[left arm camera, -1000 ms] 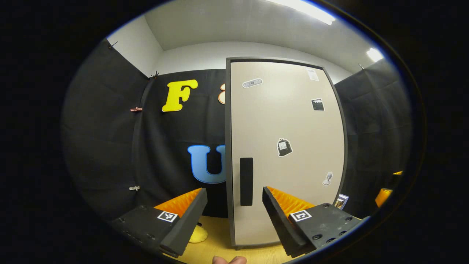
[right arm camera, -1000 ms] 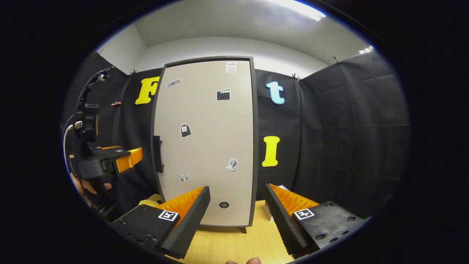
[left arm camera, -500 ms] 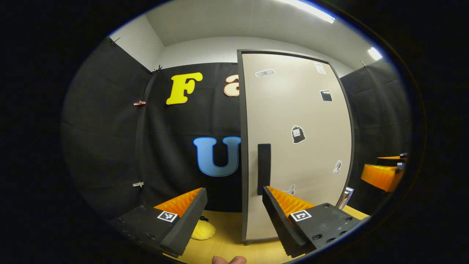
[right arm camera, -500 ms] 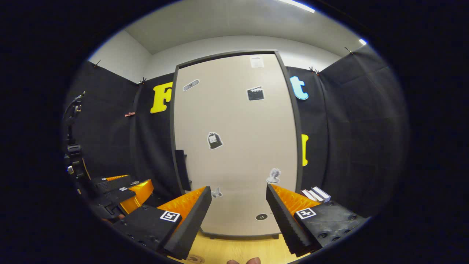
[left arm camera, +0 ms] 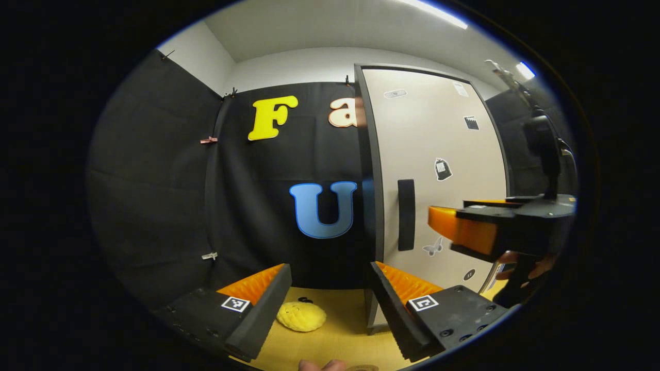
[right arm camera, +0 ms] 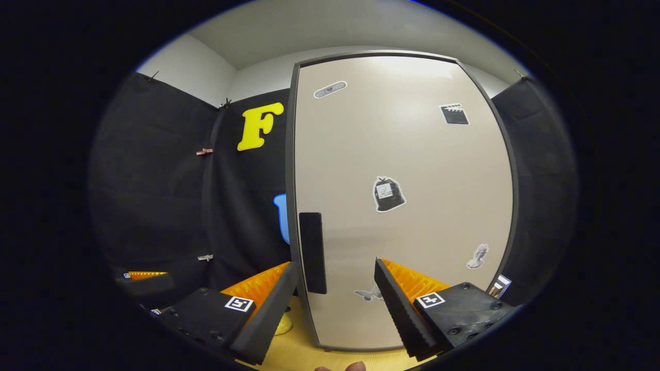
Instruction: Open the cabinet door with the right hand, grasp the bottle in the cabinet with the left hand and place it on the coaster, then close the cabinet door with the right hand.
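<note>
The tall beige cabinet (left arm camera: 443,154) stands with its door shut, so the bottle inside is hidden. A black vertical handle (right arm camera: 313,252) sits on the door's left edge. My right gripper (right arm camera: 335,309) is open, close in front of the door (right arm camera: 407,170), with the handle just above the gap between its fingers. In the left gripper view, the right gripper (left arm camera: 444,222) hangs in front of the door right of the handle (left arm camera: 406,215), held by a hand (left arm camera: 523,263). My left gripper (left arm camera: 327,309) is open and empty, left of the cabinet. It also shows low at the left edge of the right gripper view (right arm camera: 140,278).
A yellow knobbly lump (left arm camera: 301,316) lies on the wooden tabletop (left arm camera: 340,335) left of the cabinet's foot. Black cloth walls close off the back and both sides. A few white items (right arm camera: 501,284) stand at the cabinet's right side.
The right gripper has moved closer to the door and leftward toward the handle. The left gripper has shifted left, and the right gripper has come well into its view.
</note>
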